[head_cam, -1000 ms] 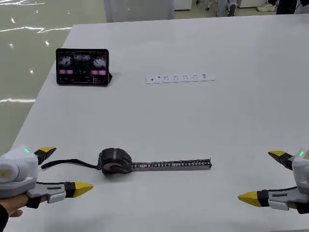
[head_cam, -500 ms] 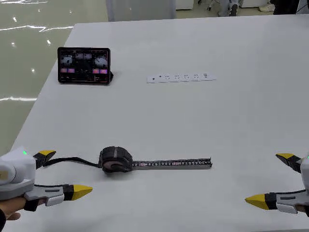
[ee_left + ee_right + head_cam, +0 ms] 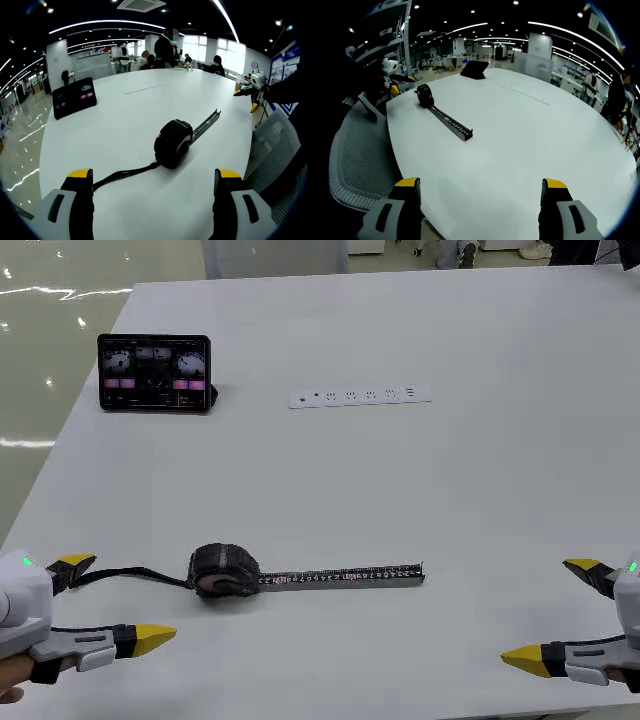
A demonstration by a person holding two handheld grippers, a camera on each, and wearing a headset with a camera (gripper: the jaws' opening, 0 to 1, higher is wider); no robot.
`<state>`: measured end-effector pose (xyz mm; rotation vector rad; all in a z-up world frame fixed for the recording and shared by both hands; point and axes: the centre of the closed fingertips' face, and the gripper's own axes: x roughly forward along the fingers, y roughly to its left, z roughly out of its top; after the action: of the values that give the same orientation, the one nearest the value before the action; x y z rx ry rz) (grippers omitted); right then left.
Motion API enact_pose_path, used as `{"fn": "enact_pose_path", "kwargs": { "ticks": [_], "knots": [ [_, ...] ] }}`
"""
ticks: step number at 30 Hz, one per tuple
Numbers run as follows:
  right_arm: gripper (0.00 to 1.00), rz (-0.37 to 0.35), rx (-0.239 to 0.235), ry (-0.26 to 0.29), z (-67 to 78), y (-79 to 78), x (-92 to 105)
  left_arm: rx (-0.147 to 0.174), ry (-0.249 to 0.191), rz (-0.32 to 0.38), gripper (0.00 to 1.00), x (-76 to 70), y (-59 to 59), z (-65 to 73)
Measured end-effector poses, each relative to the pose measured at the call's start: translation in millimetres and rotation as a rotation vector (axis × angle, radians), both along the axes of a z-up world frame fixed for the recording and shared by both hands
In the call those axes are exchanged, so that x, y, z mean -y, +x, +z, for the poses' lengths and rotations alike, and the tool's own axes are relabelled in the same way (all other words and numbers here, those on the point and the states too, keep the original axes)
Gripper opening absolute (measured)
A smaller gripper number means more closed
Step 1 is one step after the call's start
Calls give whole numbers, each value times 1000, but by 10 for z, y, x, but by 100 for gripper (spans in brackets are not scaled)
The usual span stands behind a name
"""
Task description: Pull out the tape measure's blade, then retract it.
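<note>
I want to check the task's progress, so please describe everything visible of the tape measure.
The tape measure has a dark, rounded, plastic-looking body and lies on the white table. Its marked blade is pulled out, flat and straight on the table, with the hook end free. A black strap trails from it toward the open left gripper. Nothing grips it.

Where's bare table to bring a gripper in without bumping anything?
Widest bare stretch of the white table: right of the extended grey blade, up to the right gripper. Also bare: the band between the white power strip and the blade. Tightest near the left gripper, where a black strap trails from the black tape measure case.
</note>
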<state>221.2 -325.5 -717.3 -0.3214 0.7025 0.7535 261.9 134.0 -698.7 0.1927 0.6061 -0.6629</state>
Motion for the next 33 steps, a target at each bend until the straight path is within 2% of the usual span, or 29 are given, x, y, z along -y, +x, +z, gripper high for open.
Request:
{"fn": "enact_pose_path", "kwargs": {
  "ticks": [6, 10, 12, 16, 19, 23, 27, 31, 33],
  "knots": [
    [99, -6, -7, 3, -8, -13, 10, -9, 9, -5, 99, 7, -24, -34],
    [99, 15, 18, -17, -21, -10, 2, -3, 17, -2, 99, 4, -8, -24],
    [99, 39, 33, -65, -52, -9, 24, 3, 22, 0, 99, -5, 9, -20],
    [99, 50, 8, -56, -74, -15, 5, 12, 26, 4, 99, -3, 35, -3],
    [99, 41, 2, -49, -62, 40, 11, 13, 21, 9, 99, 18, 38, 1],
    [99, 28, 10, -53, -25, 91, 25, -8, 8, 41, 99, 27, 42, -13],
    [99, 22, 10, -59, 2, 131, 31, -27, -40, 73, 99, 94, 34, 6],
    [99, 31, 12, -65, 14, 160, 19, -11, -47, 81, 99, 162, 12, 26],
    [99, 41, -4, -78, -17, 149, 16, -23, -33, 92, 99, 179, 6, 4]
  ]
}}
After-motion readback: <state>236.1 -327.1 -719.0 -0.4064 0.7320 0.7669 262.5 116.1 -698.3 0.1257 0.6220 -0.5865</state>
